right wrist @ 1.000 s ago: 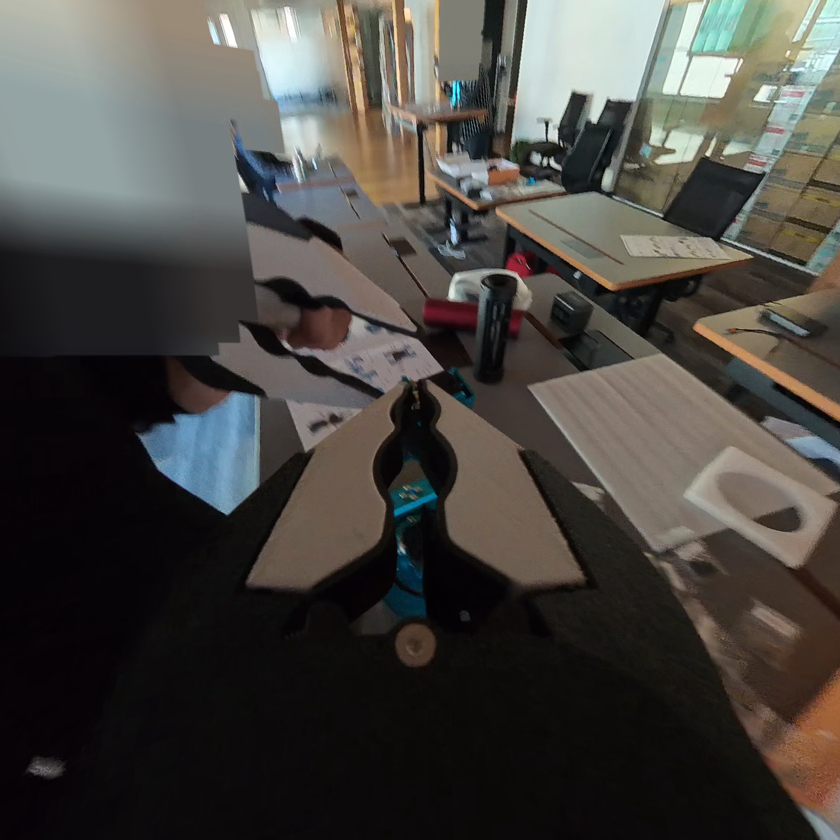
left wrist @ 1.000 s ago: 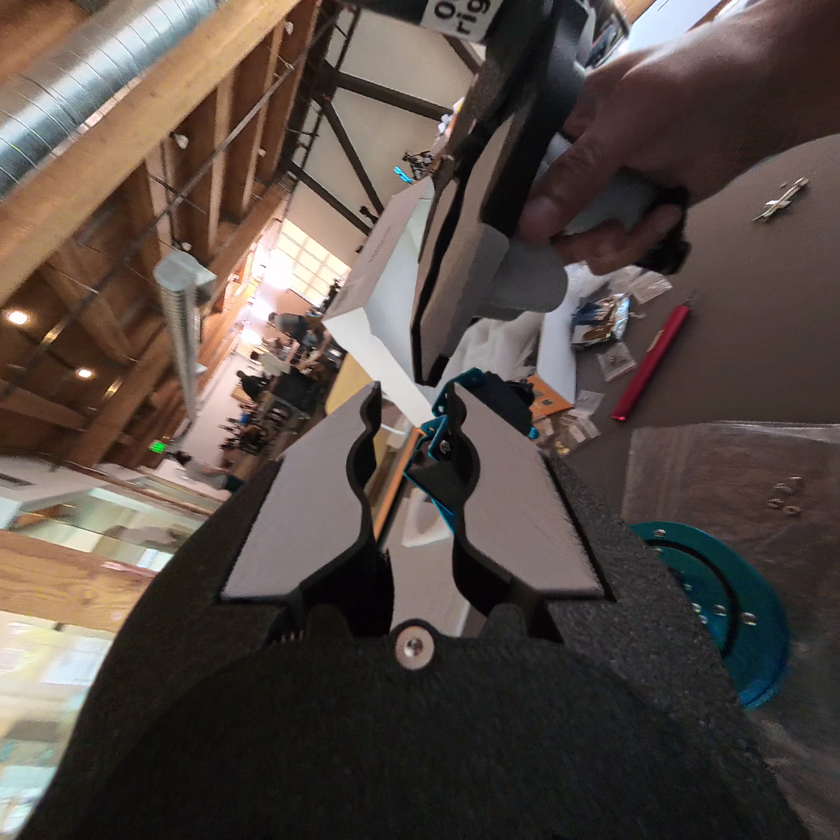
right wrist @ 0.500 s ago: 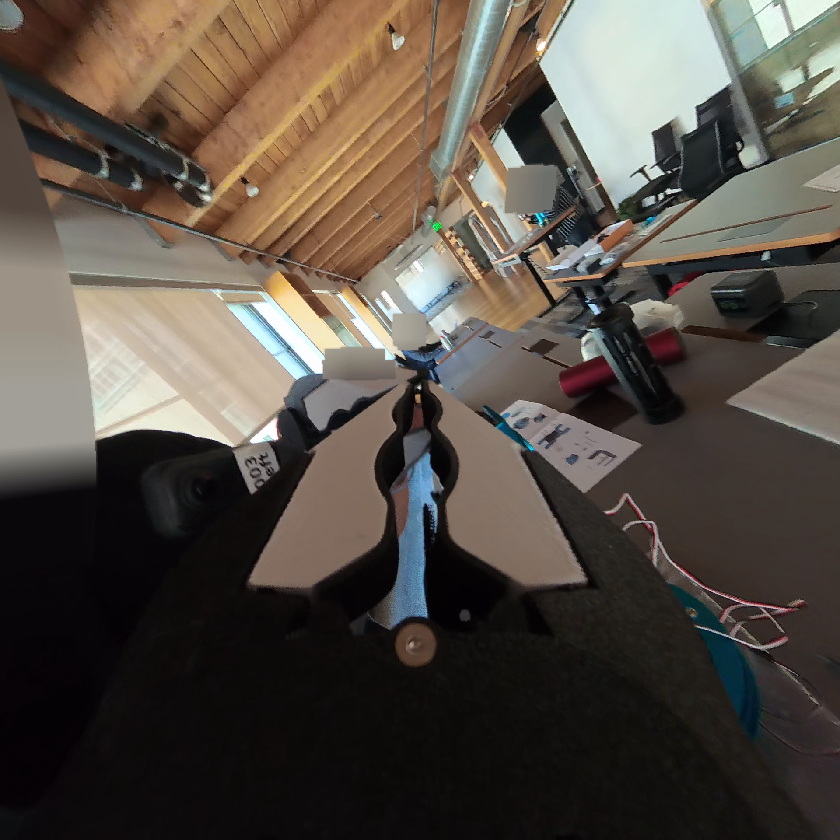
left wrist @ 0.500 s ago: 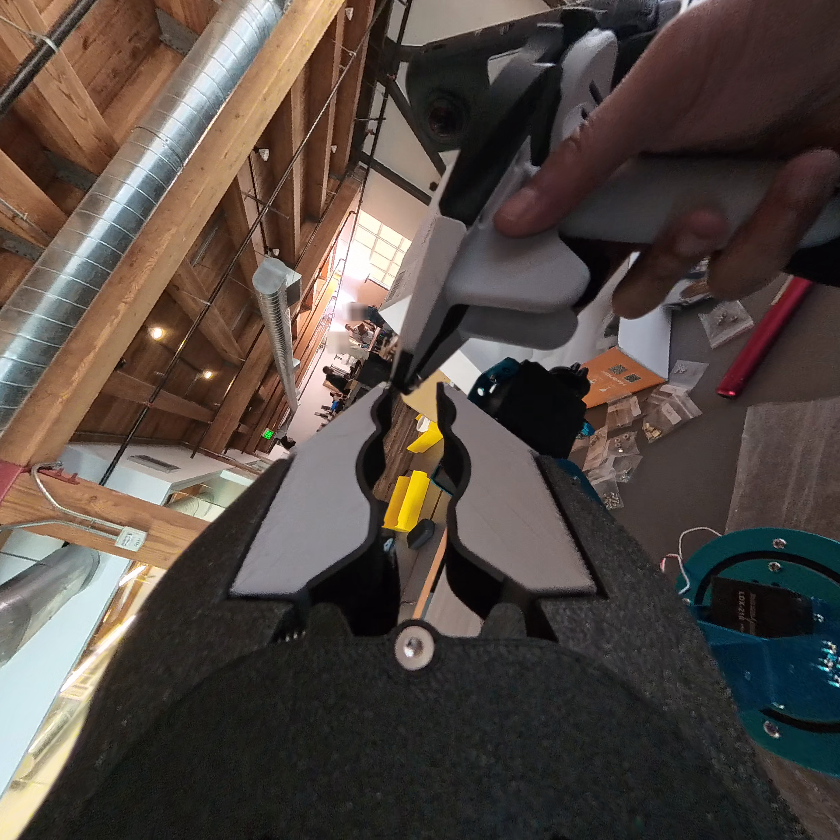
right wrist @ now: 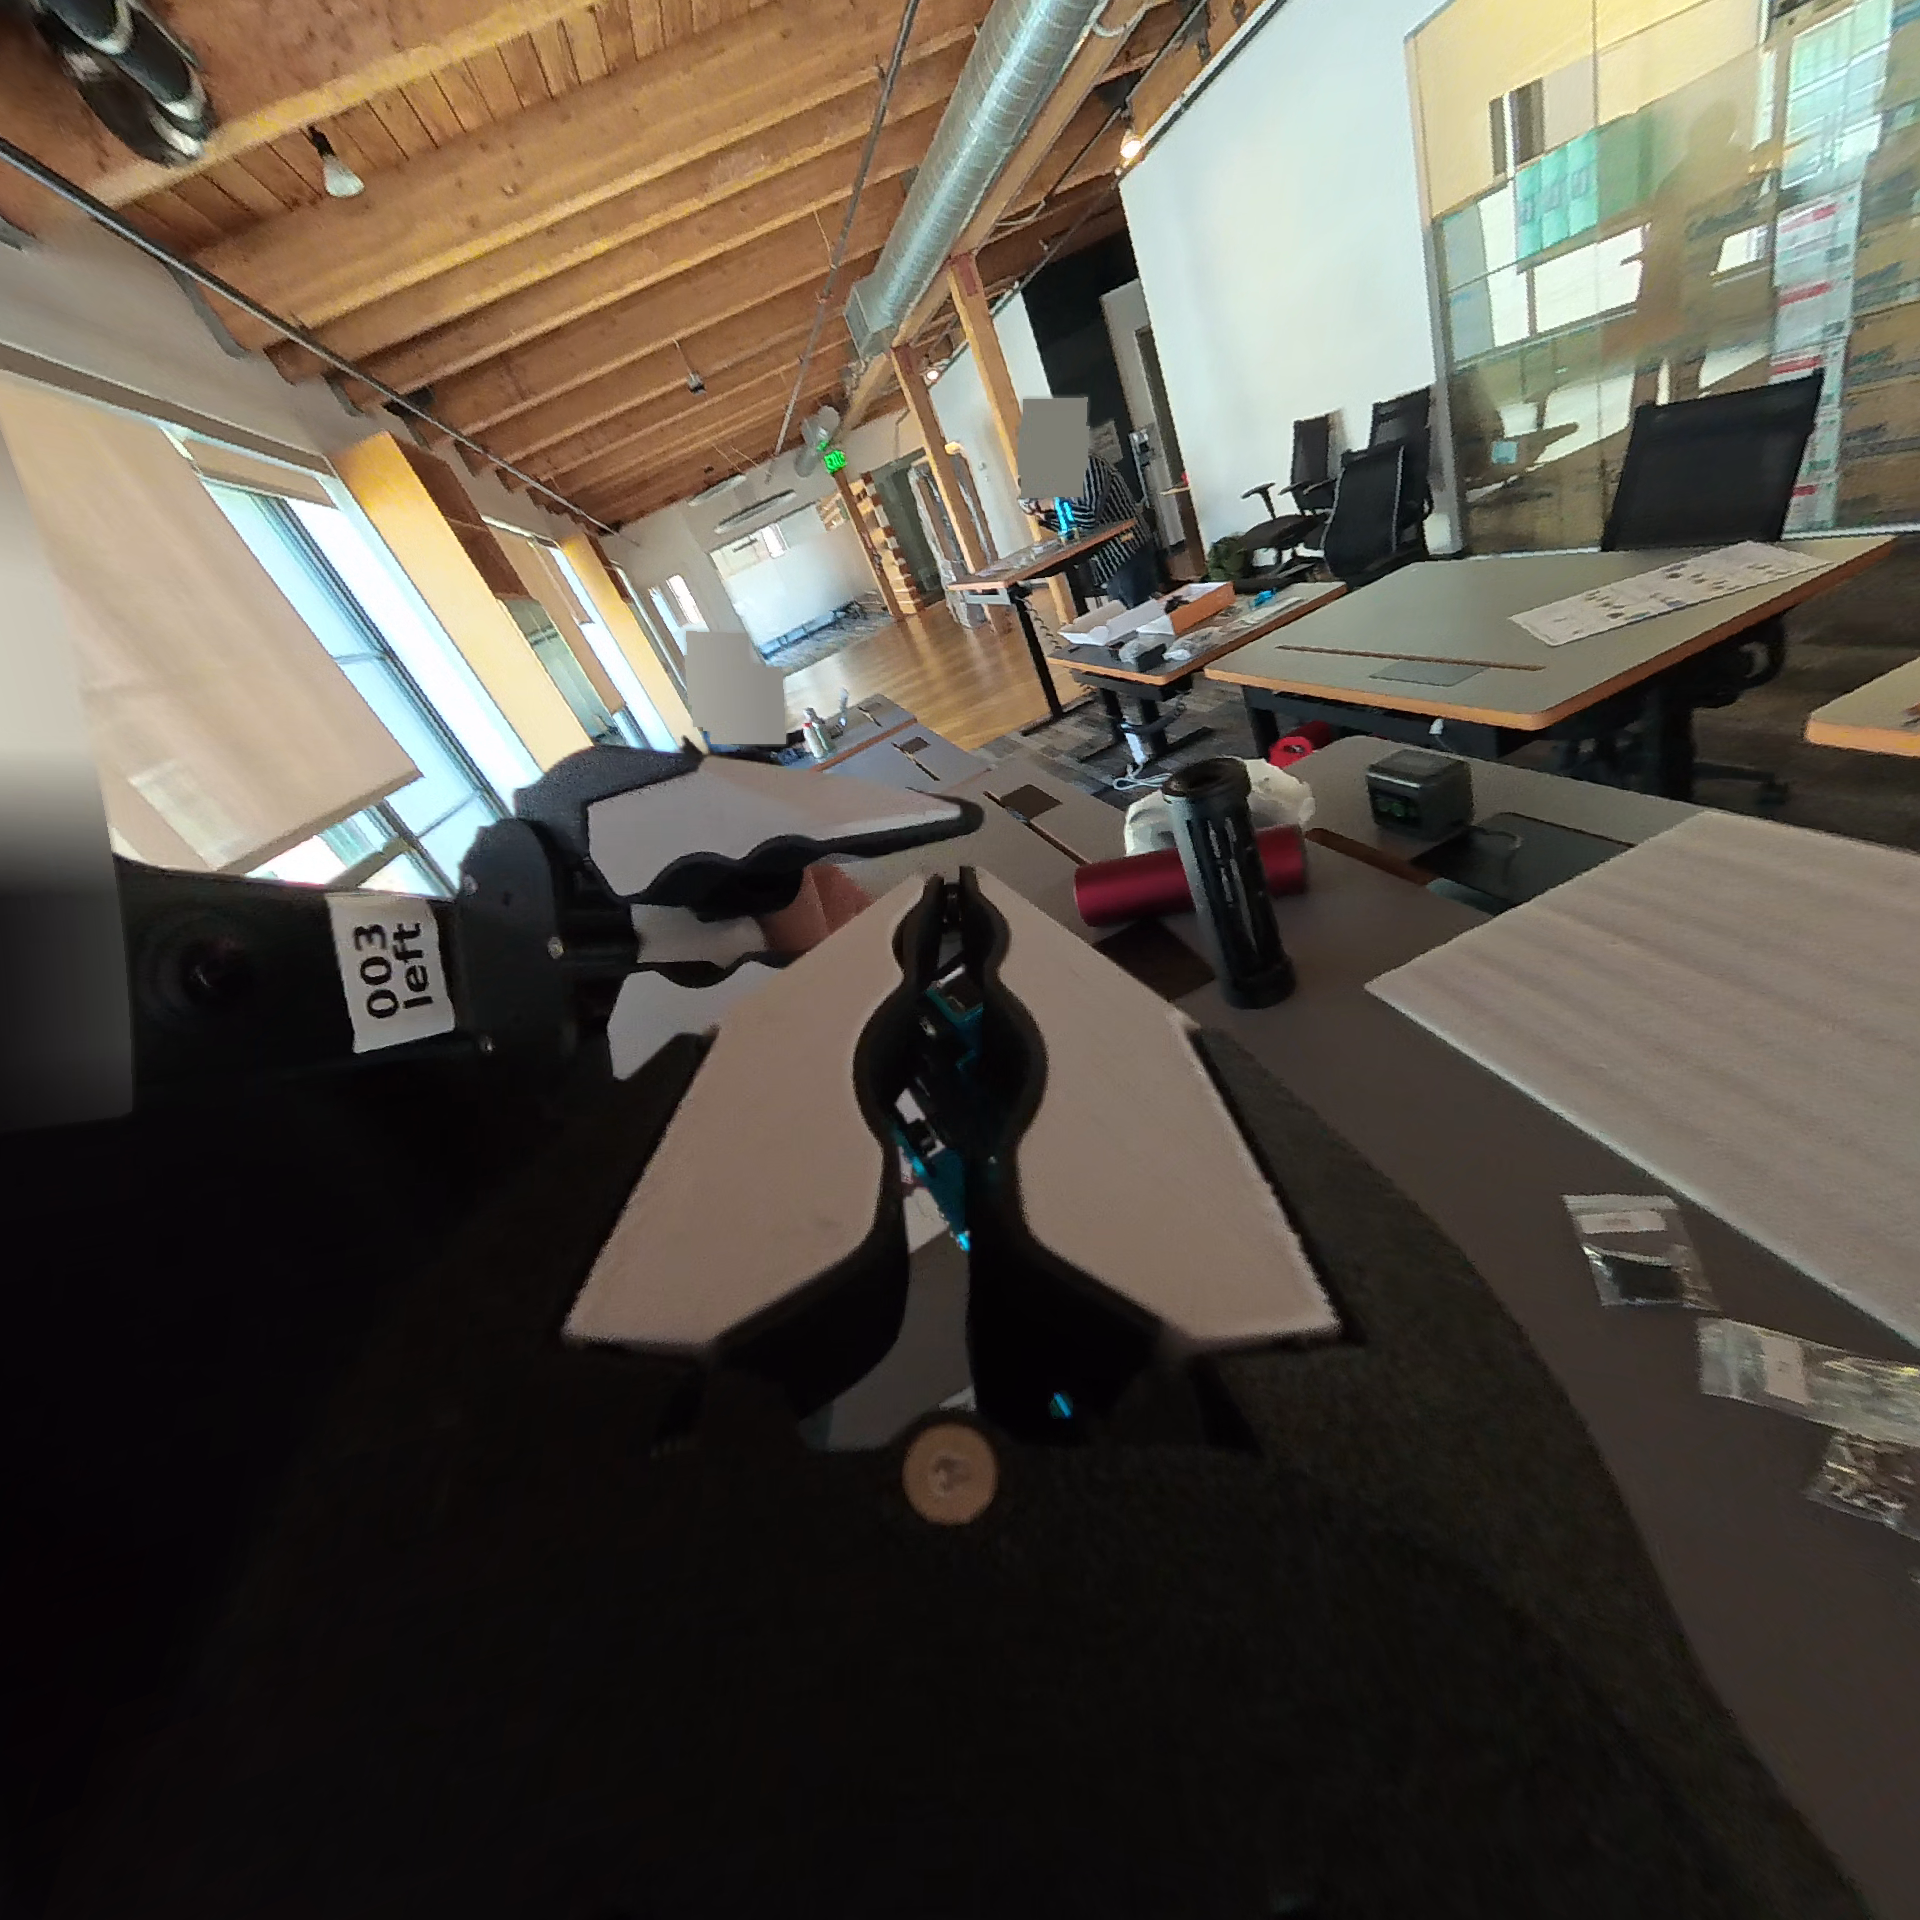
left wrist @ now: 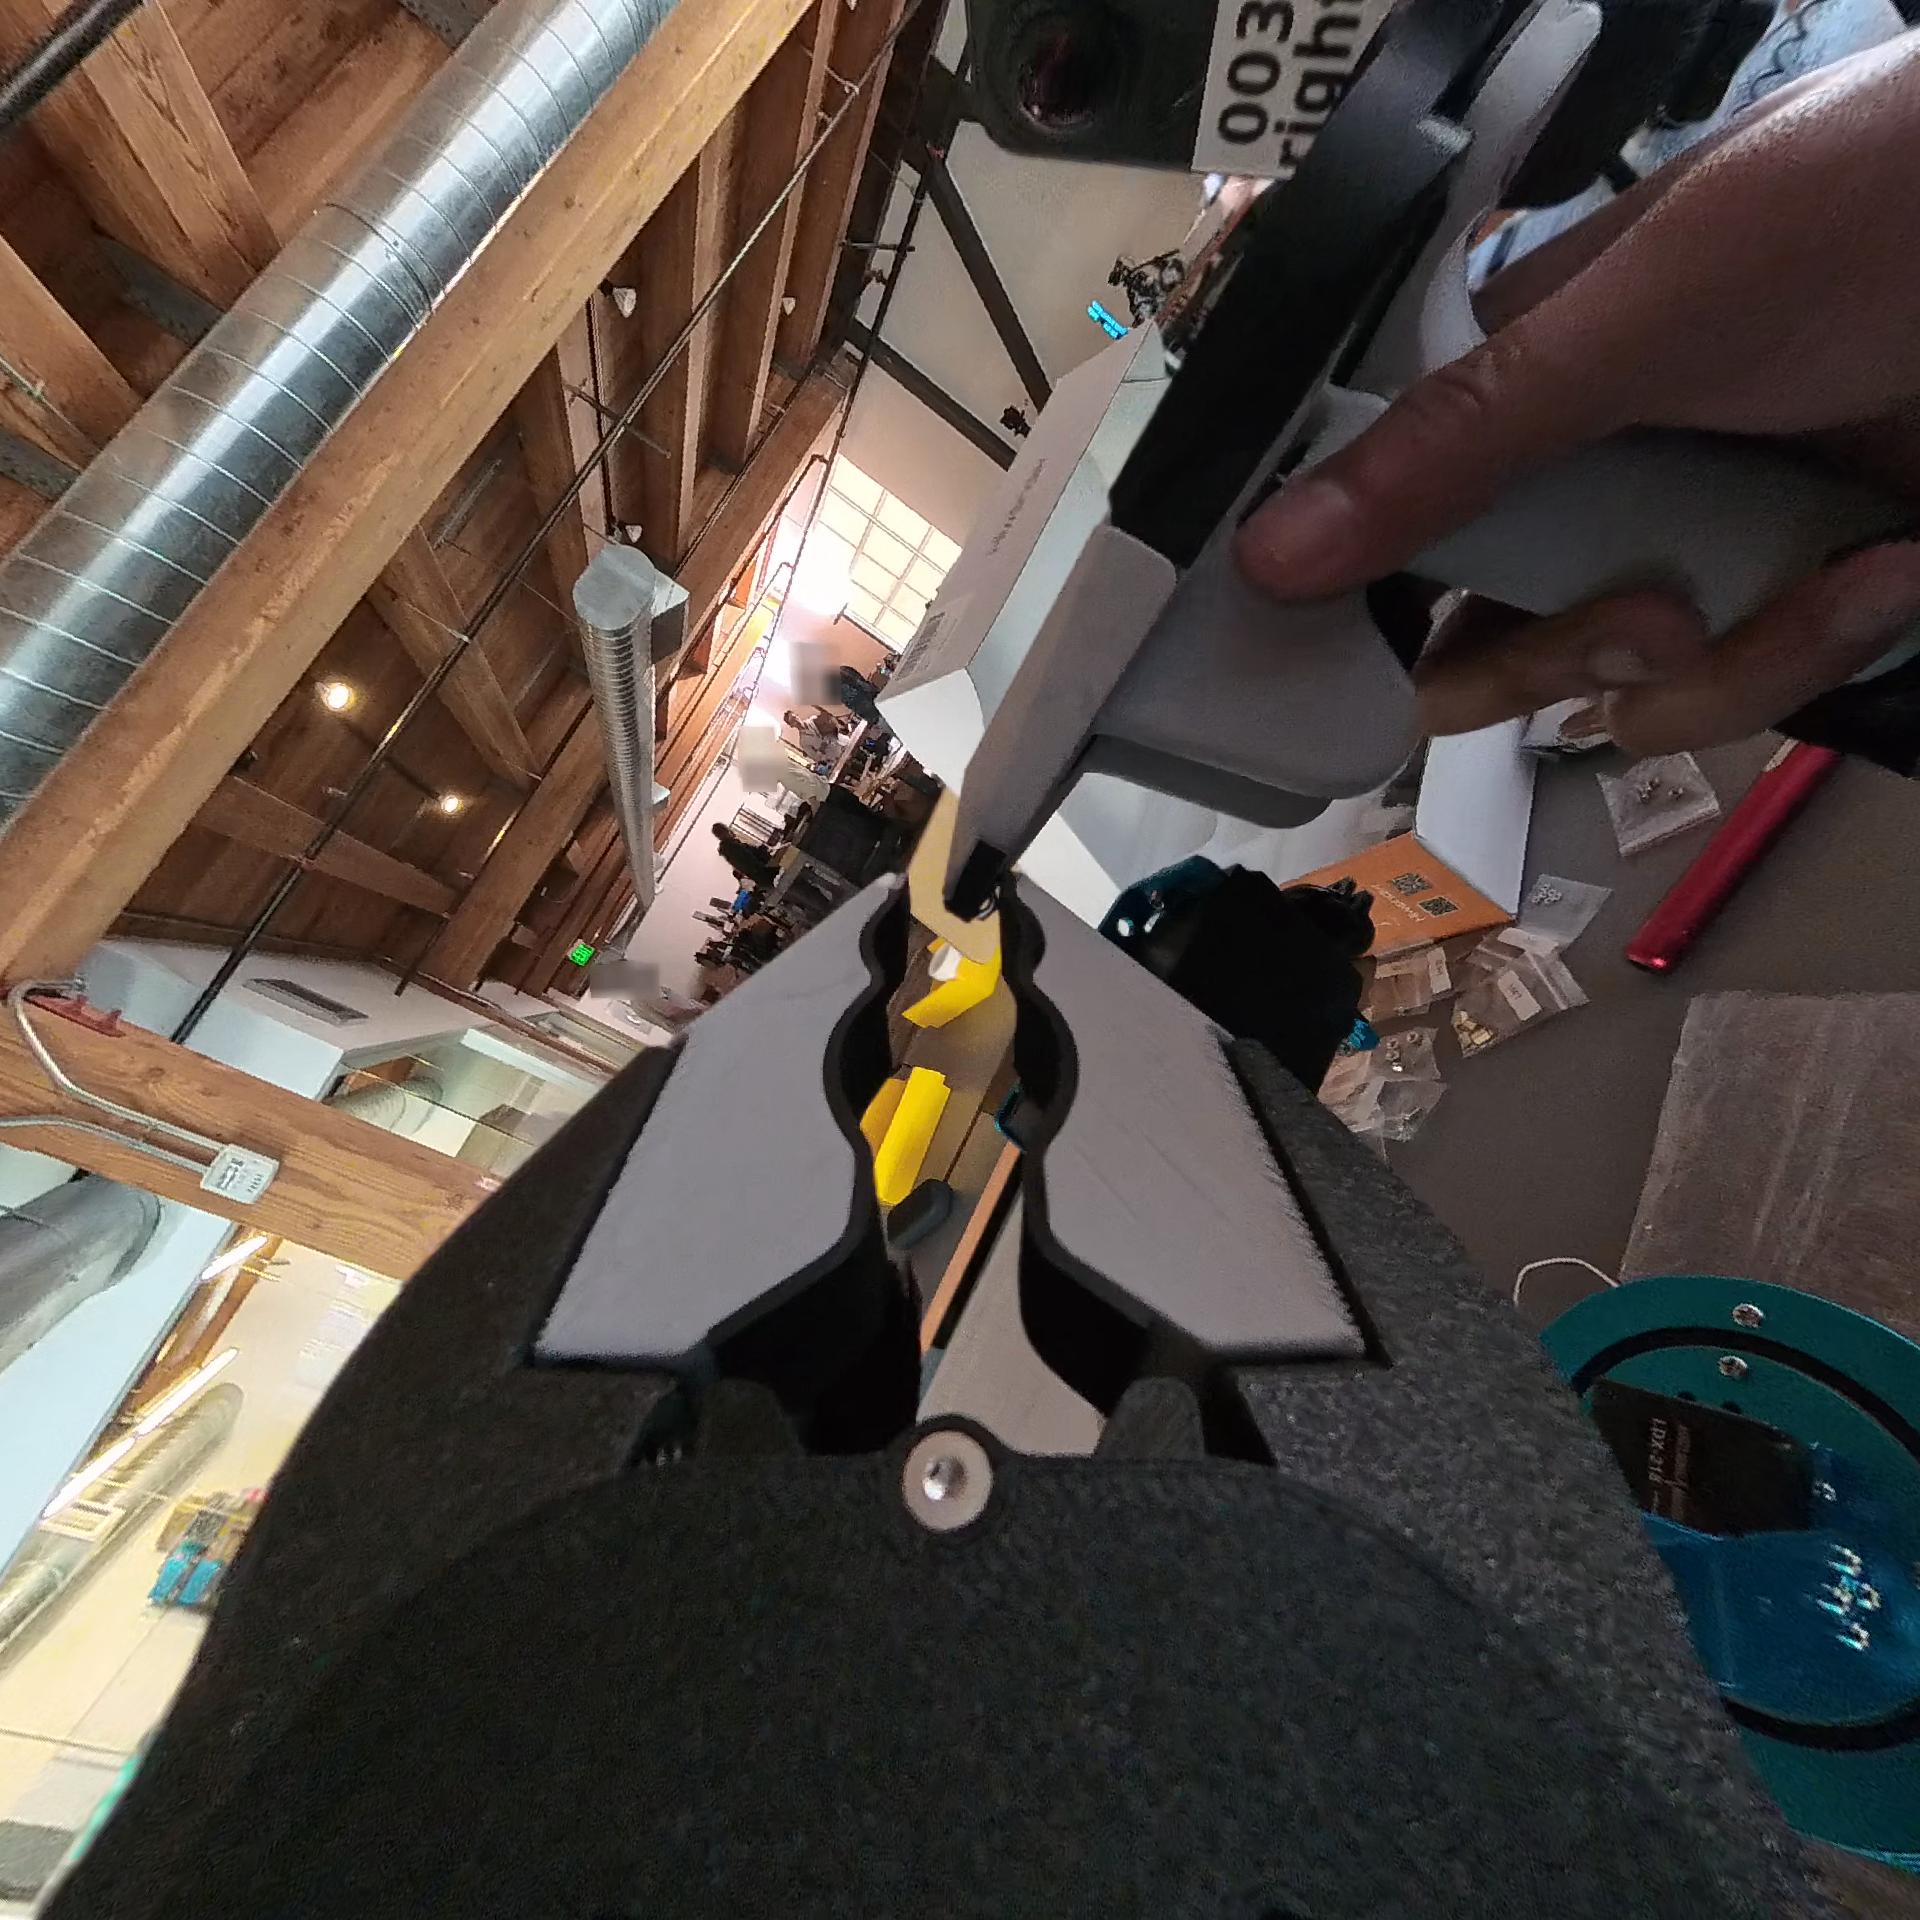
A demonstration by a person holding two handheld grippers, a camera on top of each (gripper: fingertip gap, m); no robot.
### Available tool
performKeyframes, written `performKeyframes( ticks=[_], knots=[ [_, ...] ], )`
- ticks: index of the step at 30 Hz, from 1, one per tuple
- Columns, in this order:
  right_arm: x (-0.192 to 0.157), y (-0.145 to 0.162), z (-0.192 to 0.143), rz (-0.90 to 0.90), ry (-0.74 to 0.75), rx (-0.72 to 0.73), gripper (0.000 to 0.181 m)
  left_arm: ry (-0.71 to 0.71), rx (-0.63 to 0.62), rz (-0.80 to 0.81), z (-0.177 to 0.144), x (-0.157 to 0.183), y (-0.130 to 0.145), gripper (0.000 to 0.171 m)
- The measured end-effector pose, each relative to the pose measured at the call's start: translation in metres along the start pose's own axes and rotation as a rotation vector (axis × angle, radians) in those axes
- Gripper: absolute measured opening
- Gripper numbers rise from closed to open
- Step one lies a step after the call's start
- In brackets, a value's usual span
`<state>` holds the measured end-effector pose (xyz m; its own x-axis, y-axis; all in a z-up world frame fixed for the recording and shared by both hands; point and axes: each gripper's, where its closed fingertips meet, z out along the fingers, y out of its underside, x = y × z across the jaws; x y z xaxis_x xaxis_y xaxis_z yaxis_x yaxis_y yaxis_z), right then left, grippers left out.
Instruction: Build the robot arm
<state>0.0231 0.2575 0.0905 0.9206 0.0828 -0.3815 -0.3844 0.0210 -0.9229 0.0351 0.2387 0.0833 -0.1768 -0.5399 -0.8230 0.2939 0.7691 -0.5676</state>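
My left gripper (left wrist: 951, 904) is open with a narrow gap and holds nothing; it is raised and points at the ceiling beams. My right gripper (right wrist: 951, 883) is shut, its tips touching, with nothing visibly between them. In the left wrist view a hand (left wrist: 1662, 364) holds the right gripper (left wrist: 977, 883), whose black tip sits right at my left fingertips. In the right wrist view the left gripper (right wrist: 935, 821) shows just left of my right tips. A teal and black part (right wrist: 945, 1039) on the desk shows through the right fingers' gap.
On the dark desk lie a teal round disc (left wrist: 1766, 1507), a red pen (left wrist: 1725, 873), several small screw bags (left wrist: 1455, 997) and an orange booklet (left wrist: 1392, 904). A black cylinder (right wrist: 1231, 894) stands by a red cylinder (right wrist: 1143, 883). A white foam sheet (right wrist: 1714, 1039) lies to the right.
My left jaws have narrowed since one second ago. The right gripper has tilted from the ceiling back toward level, and its tip has come up against my left fingertips.
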Motion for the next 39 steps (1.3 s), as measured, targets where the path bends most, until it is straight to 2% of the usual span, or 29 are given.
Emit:
performKeyframes(
  ticks=[2,5,14,18,20,22,25,27,31,34,36,39],
  knots=[
    [0.001,0.001,-0.001,-0.010,0.011,-0.010,0.001,-0.001,-0.010,-0.002,0.001,0.000,0.001,0.017],
    [0.006,0.002,-0.003,-0.038,0.035,-0.020,0.001,0.012,-0.026,0.029,0.003,0.005,0.003,0.008],
    [0.002,-0.001,-0.005,-0.147,0.060,-0.044,0.002,-0.004,-0.014,0.059,0.001,0.007,-0.001,0.007],
    [-0.011,-0.002,-0.011,0.005,-0.095,-0.055,0.003,0.034,0.040,0.044,-0.005,0.009,-0.010,0.007],
    [-0.020,-0.002,-0.015,0.155,-0.248,-0.063,0.014,0.073,0.059,0.010,-0.006,0.011,-0.012,0.006],
    [-0.017,0.002,-0.017,0.214,-0.281,-0.074,0.014,0.123,0.058,-0.027,-0.004,0.015,-0.011,0.006],
    [-0.004,0.008,-0.018,0.160,-0.230,-0.111,0.009,0.178,0.043,-0.031,0.001,0.022,-0.004,0.005],
    [0.011,0.002,-0.023,0.135,-0.161,-0.079,0.009,0.164,0.051,-0.049,0.001,0.017,-0.002,0.000],
    [0.027,-0.010,-0.046,0.063,-0.084,-0.020,0.010,0.221,0.079,-0.217,-0.008,0.003,-0.004,0.005],
    [0.039,0.000,-0.055,-0.068,0.036,-0.055,0.011,0.334,0.074,-0.375,-0.016,0.001,-0.003,0.010],
    [0.032,0.006,-0.053,-0.160,0.054,-0.080,0.012,0.434,0.052,-0.453,-0.021,0.006,-0.001,0.014],
    [0.026,0.026,-0.045,-0.301,0.107,-0.192,0.015,0.477,0.046,-0.515,-0.028,0.000,0.003,0.013]
  ],
)
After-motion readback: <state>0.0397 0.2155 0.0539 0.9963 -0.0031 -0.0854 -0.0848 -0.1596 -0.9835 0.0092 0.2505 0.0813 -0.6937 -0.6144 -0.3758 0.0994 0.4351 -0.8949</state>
